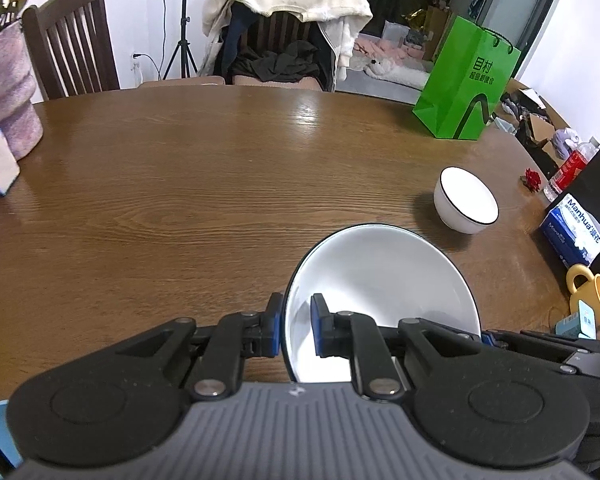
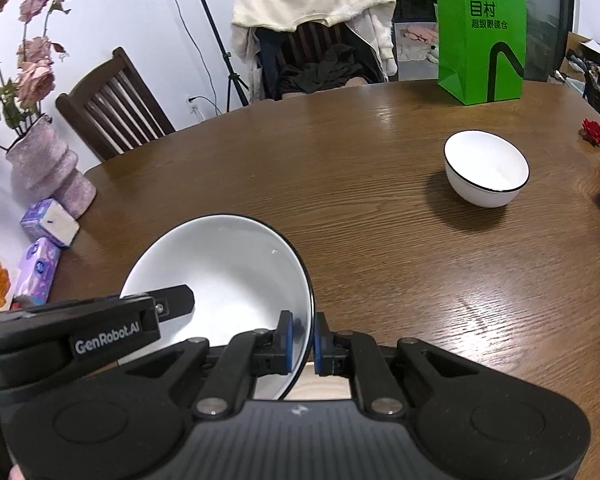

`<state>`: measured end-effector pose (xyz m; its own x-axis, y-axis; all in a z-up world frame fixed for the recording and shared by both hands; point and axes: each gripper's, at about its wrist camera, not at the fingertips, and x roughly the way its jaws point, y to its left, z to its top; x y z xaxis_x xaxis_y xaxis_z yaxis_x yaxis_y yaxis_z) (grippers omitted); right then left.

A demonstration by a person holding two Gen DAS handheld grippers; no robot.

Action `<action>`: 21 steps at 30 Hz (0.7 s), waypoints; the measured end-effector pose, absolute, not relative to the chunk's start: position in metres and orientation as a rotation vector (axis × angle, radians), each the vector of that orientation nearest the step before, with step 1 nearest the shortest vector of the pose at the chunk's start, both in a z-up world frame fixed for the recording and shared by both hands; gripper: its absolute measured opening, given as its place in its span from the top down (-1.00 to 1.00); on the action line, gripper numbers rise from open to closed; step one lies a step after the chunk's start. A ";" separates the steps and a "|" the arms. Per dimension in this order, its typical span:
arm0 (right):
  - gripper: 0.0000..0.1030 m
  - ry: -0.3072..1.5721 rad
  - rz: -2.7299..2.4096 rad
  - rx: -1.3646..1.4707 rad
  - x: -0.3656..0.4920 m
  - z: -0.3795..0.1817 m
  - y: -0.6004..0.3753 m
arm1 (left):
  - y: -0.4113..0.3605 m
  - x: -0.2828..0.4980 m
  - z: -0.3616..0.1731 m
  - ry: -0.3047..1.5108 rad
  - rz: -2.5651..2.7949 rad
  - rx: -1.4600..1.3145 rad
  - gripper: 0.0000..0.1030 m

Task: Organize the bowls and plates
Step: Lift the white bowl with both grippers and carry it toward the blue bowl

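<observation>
The left gripper (image 1: 295,330) is pinched nearly shut on the left rim of a wide white plate (image 1: 380,272), one pad outside the rim and one inside. The right gripper (image 2: 303,340) is clamped the same way on the opposite rim of the plate (image 2: 228,264) — so both hands carry it together, tilted and seemingly held off the wooden table (image 1: 204,168).

The step in hand looks like moving this plate toward where the dishes get gathered. The small white bowl (image 2: 486,168) sits upright on the table beyond the plate and to its right, well apart from it. A likely next move is to bring the plate level, set it down near the bowl and only then loosen both grips; the two hands must travel together or the rim may slip.

Beyond the bowl stands a green paper bag (image 2: 482,36). To the bowl's right lie a red flower (image 2: 592,131) and a blue tissue box (image 1: 574,230), with a yellow mug (image 1: 592,292) nearer. Far left of the bowl stands a pink vase (image 2: 50,168) — nothing lies on the table between plate and bowl.
</observation>
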<state>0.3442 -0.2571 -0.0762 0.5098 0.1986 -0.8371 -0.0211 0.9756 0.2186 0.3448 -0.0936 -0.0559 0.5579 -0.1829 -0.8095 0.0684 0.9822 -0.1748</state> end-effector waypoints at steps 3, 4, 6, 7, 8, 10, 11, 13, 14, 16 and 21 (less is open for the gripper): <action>0.81 1.024 0.142 0.183 0.337 -0.071 -0.251 | -0.086 0.336 -0.051 0.958 -0.146 -0.131 0.71; 0.81 1.021 0.146 0.180 0.335 -0.069 -0.249 | -0.084 0.334 -0.050 0.954 -0.145 -0.132 0.71; 0.81 1.015 0.155 0.175 0.329 -0.065 -0.244 | -0.080 0.328 -0.047 0.947 -0.141 -0.135 0.71; 0.81 1.014 0.158 0.174 0.328 -0.064 -0.242 | -0.078 0.326 -0.046 0.945 -0.138 -0.137 0.71; 0.81 1.012 0.163 0.172 0.325 -0.062 -0.240 | -0.076 0.323 -0.045 0.944 -0.135 -0.138 0.71; 0.81 1.011 0.171 0.167 0.321 -0.060 -0.236 | -0.072 0.317 -0.042 0.943 -0.129 -0.138 0.71; 0.81 1.012 0.175 0.165 0.318 -0.059 -0.234 | -0.069 0.314 -0.041 0.943 -0.125 -0.139 0.71; 0.81 1.015 0.185 0.163 0.314 -0.058 -0.230 | -0.064 0.309 -0.040 0.942 -0.119 -0.142 0.71; 0.81 1.016 0.190 0.163 0.312 -0.057 -0.227 | -0.062 0.307 -0.039 0.942 -0.117 -0.143 0.71; 0.81 1.017 0.198 0.160 0.308 -0.055 -0.222 | -0.057 0.301 -0.038 0.942 -0.111 -0.146 0.71; 0.81 1.019 0.215 0.147 0.301 -0.052 -0.209 | -0.046 0.288 -0.035 0.942 -0.097 -0.151 0.71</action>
